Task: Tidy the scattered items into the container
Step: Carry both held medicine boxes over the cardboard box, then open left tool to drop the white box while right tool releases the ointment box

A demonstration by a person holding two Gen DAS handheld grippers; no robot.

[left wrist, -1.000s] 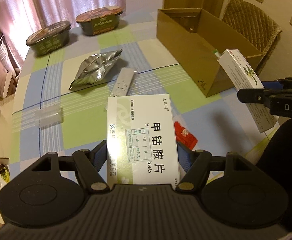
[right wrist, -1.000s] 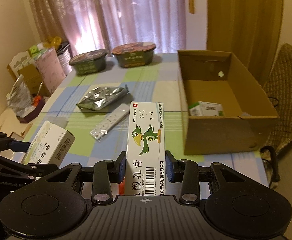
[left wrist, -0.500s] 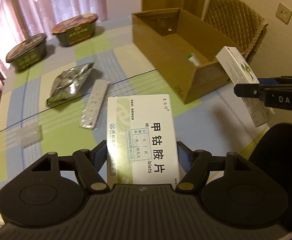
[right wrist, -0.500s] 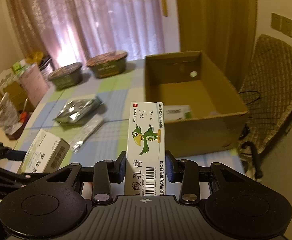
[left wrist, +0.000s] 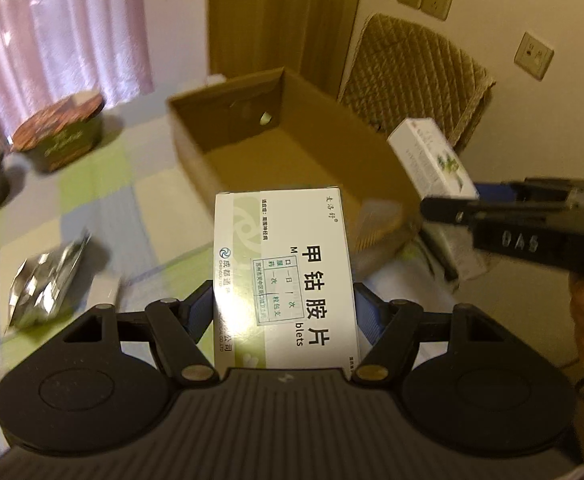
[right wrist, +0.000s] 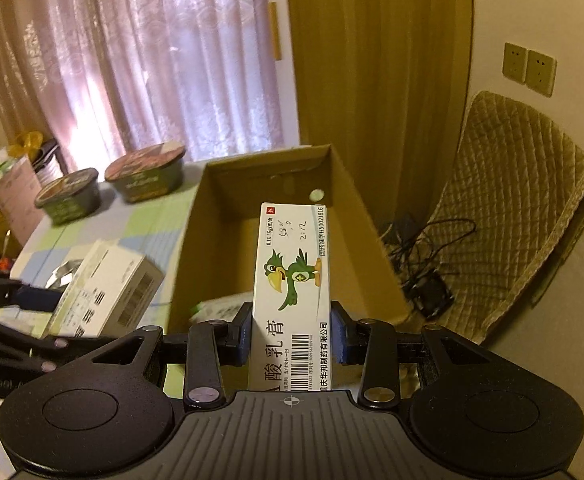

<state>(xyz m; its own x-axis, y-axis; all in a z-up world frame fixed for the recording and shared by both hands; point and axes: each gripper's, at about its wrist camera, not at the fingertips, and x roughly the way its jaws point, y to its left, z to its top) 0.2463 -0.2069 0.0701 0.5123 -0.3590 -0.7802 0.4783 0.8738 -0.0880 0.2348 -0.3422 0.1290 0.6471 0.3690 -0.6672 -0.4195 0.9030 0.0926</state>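
Ahead of both tongs: desk (left wrist: 91,184) under a checked cloth, carrying an open cardboard box (right wrist: 195,240) with a small packet (right wrist: 215,310) on its floor at the near end. Beyond the box to the right, a quilted chair (right wrist: 512,200). Far left of the tongs, two lidded bowls (right wrist: 147,176) by the curtain. Left tongs (left wrist: 283,312) clamped on a wide white tablet carton (left wrist: 283,272), held just short of the box's near wall. Right tongs (right wrist: 292,336) gripping a narrow ointment carton (right wrist: 292,280) with a green parrot print, over the box's near edge. Left of the left tongs, low on the desk, a blurred foil pouch (left wrist: 43,284).
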